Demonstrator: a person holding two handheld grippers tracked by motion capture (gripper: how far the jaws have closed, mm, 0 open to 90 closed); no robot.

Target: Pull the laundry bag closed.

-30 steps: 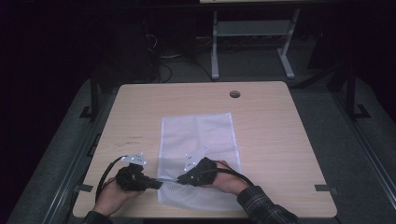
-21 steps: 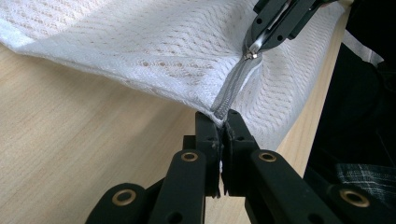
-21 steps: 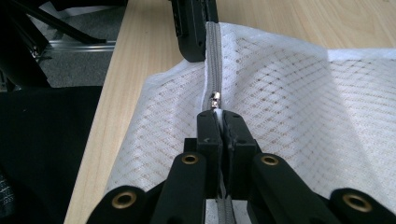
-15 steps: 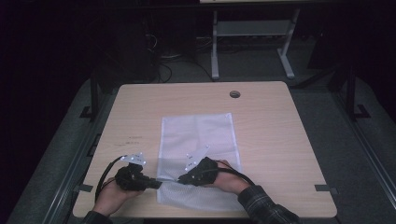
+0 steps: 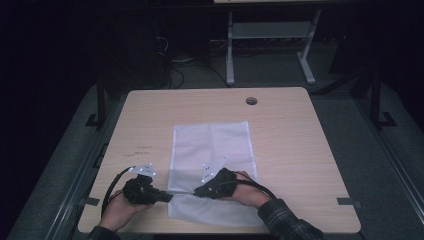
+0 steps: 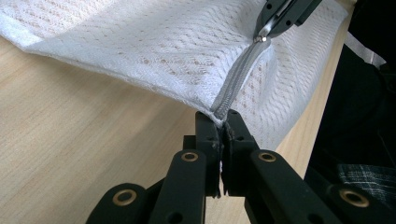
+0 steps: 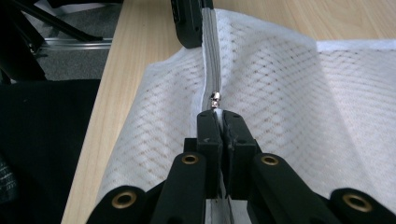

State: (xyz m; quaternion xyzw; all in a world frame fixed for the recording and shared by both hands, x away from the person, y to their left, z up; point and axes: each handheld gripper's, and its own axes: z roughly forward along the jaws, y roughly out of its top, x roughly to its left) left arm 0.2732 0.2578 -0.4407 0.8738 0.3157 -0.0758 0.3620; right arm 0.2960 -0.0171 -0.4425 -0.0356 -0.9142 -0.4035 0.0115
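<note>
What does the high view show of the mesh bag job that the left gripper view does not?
High view alone: the whole table, its round hole, the bag's flat far half and both hands, each with a hand-held gripper.

Left gripper view alone: the left hand-held gripper shut on the zipper's end, and the right hand-held gripper at the metal slider.

Both: bag, wood tabletop, two grippers.
</note>
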